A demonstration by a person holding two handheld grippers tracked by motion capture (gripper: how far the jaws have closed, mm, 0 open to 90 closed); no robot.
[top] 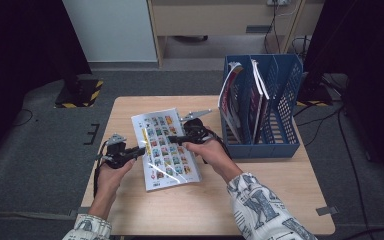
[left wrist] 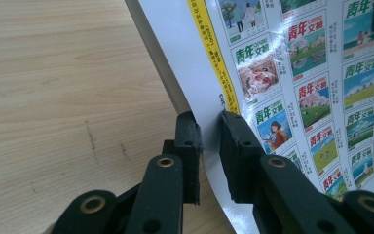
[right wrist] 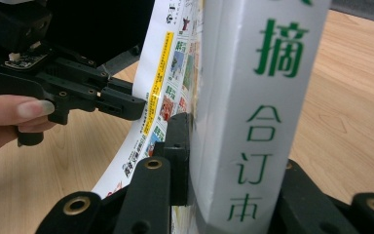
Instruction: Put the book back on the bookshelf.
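Two tongs grip one magazine

Left tongs [left wrist: 209, 141] pinch the magazine's [top: 166, 149] front cover. Right tongs [right wrist: 233, 161] clamp its white spine. It lies on the wooden surface [top: 260, 200], near a blue file rack [top: 280, 100].

In the right gripper view, the book's [right wrist: 258, 117] thick spine blocks the right hand-held gripper's [right wrist: 233, 161] far jaw, so only its base shows past the spine, and the printed characters at the top are cut off by the picture's edge. In the left gripper view, the cover runs off the top and right edges, and the small print under each thumbnail is too fine to read. From the high view, the titles of the magazines [top: 240, 100] standing in the blue file rack [top: 280, 145] are too small to make out.
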